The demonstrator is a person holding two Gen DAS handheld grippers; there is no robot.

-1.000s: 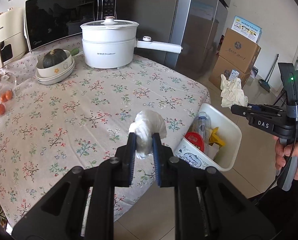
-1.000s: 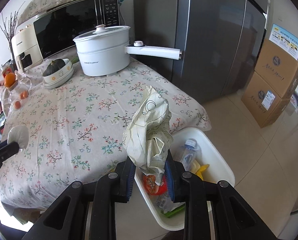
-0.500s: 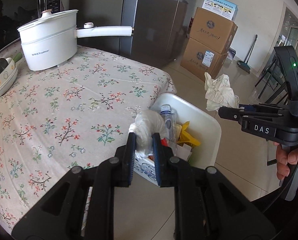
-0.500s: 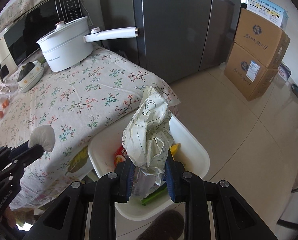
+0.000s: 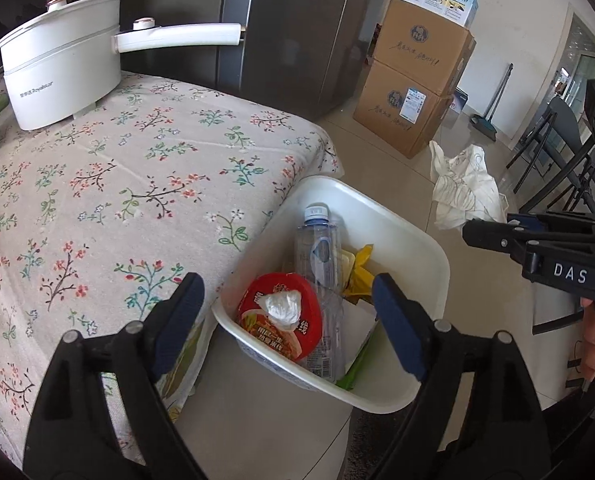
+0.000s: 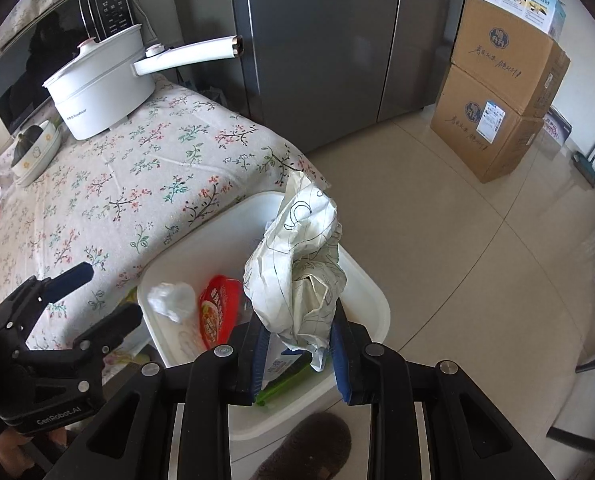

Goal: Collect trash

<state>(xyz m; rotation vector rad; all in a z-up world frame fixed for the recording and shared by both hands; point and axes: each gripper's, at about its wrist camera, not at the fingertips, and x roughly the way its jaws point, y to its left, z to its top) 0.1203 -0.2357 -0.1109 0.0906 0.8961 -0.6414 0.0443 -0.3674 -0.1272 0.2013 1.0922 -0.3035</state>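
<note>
Nearest, left gripper (image 5: 287,316): jaws opening, spread wide above the bin, nothing between the pads.

Right gripper (image 6: 297,346): pads pinching a crumpled printed paper wrapper (image 6: 297,268), held over the bin's right half.

White plastic bin (image 5: 425,248): on the tiled floor, tight against the table's corner. Contents:
- white tissue wad (image 5: 282,306), lying on top of the red lid;
- red instant-noodle cup (image 5: 281,334), lid up, at the near left;
- clear water bottle (image 5: 317,256), lying lengthwise beside the cup;
- yellow wrapper (image 5: 359,270), right of the bottle;
- white paper and a green strip at the near right corner, partly hidden.

Table under a floral cloth (image 5: 137,184): left of the bin.

White electric pot (image 5: 57,68): lid on, long handle pointing right, at the table's far end. Contents cannot be told.

Stacked bowls (image 6: 33,152): left of the pot, holding a dark green squash.

Two cardboard boxes (image 5: 413,80): stacked, closed, by the far wall.
</note>
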